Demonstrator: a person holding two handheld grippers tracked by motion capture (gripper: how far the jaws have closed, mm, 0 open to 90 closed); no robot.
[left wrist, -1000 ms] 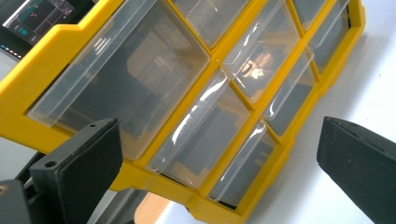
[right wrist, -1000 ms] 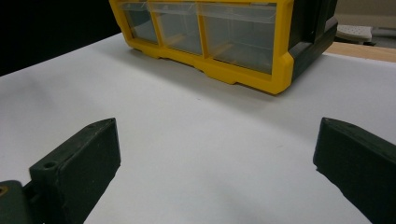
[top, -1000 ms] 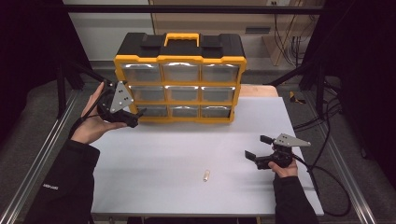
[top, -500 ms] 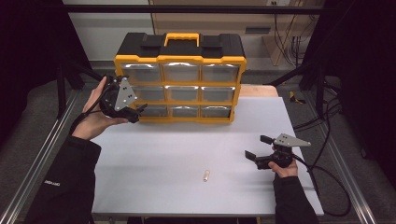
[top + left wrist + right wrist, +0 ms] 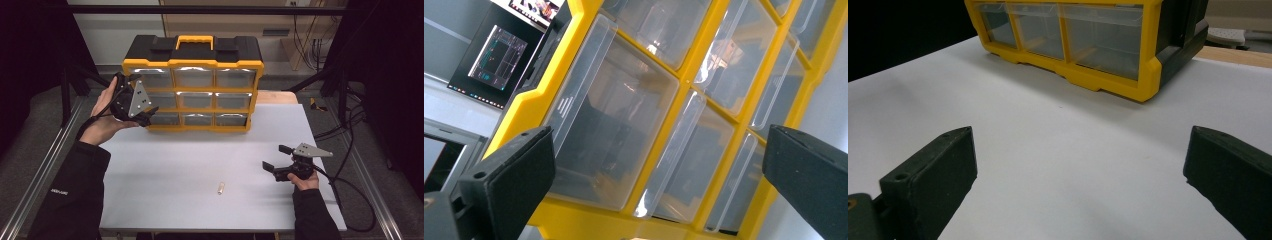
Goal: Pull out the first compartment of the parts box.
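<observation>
Just left gripper (image 5: 145, 111) beside drawer cabinet (image 5: 192, 97)

Standing at the counter's (image 5: 165, 170) back: drawer cabinet (image 5: 192, 95). Hovering at its left end, against the left drawers: left hand-held gripper (image 5: 145, 112). Lying near the front, well before the cabinet: small peg (image 5: 220, 188). Resting right of the peg: right hand-held gripper (image 5: 274, 158).

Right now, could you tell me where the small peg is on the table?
In the high view, the small peg lies on the white table, left of the right gripper.
</observation>
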